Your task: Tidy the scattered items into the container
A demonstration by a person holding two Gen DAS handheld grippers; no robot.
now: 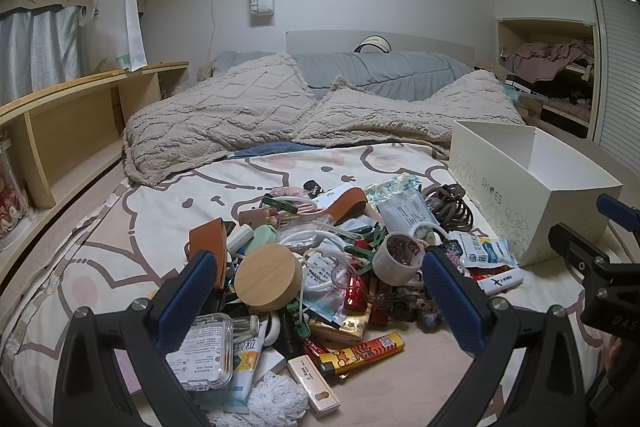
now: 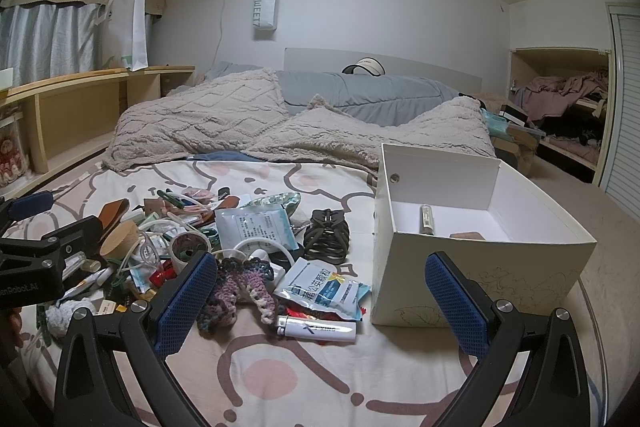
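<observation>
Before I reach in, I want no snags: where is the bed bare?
Bare sheet lies in front of the white lighter, and past the pile toward the beige blanket. Crowded: the pile left of the box.

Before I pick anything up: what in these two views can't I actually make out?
- Shoe box, left wrist view: its near wall hides the inside.
- Shoe box floor, right wrist view: near wall cuts off the front; only a tube and a brown item show.
- Pile: lower items buried under others.
- Tube label: too small to read.
- Both views: fisheye rim blacks out the corners.
</observation>
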